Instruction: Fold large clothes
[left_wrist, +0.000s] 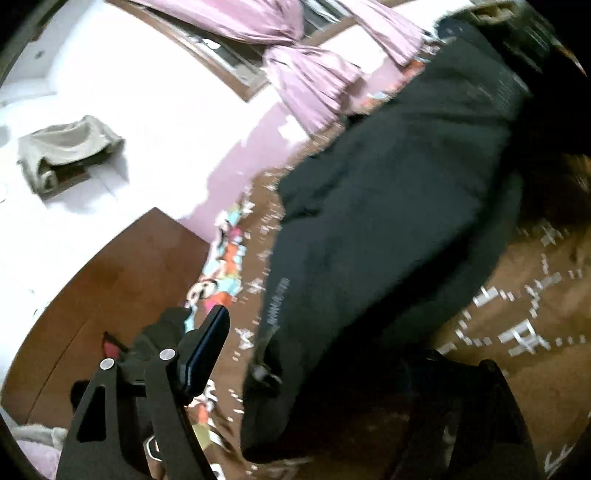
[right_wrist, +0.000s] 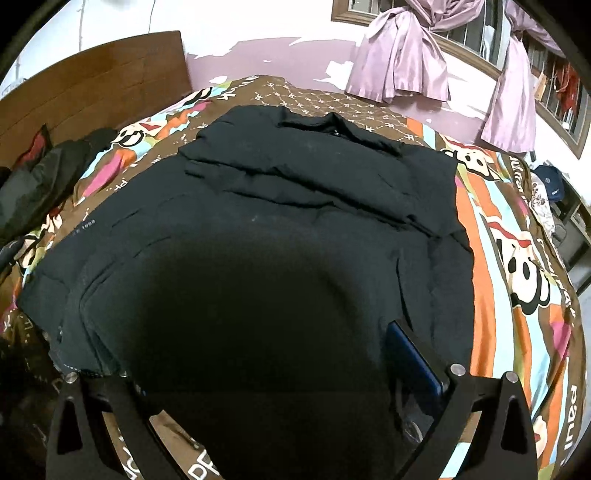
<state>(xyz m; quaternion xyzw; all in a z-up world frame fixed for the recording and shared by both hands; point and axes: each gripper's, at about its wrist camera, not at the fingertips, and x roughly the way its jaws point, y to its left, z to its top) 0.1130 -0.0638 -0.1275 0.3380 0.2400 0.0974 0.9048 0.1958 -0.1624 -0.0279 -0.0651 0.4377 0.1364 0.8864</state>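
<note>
A large black padded jacket (right_wrist: 295, 206) lies spread on the bed's patterned brown cover (right_wrist: 517, 236). In the right wrist view its near part fills the space between my right gripper's (right_wrist: 266, 369) wide-spread fingers; only the blue-padded right finger (right_wrist: 413, 358) shows clearly, and the cloth hides the left pad. In the left wrist view the jacket (left_wrist: 388, 229) hangs blurred across the middle. My left gripper (left_wrist: 325, 350) has its fingers far apart; the left fingertip (left_wrist: 207, 350) is bare, the right one is dark against the cloth.
A wooden headboard (right_wrist: 92, 85) stands at the bed's far left, with other dark clothes (right_wrist: 40, 177) piled in front of it. Purple curtains (right_wrist: 402, 62) hang at a barred window behind. A beige wall fitting (left_wrist: 66, 151) shows in the left view.
</note>
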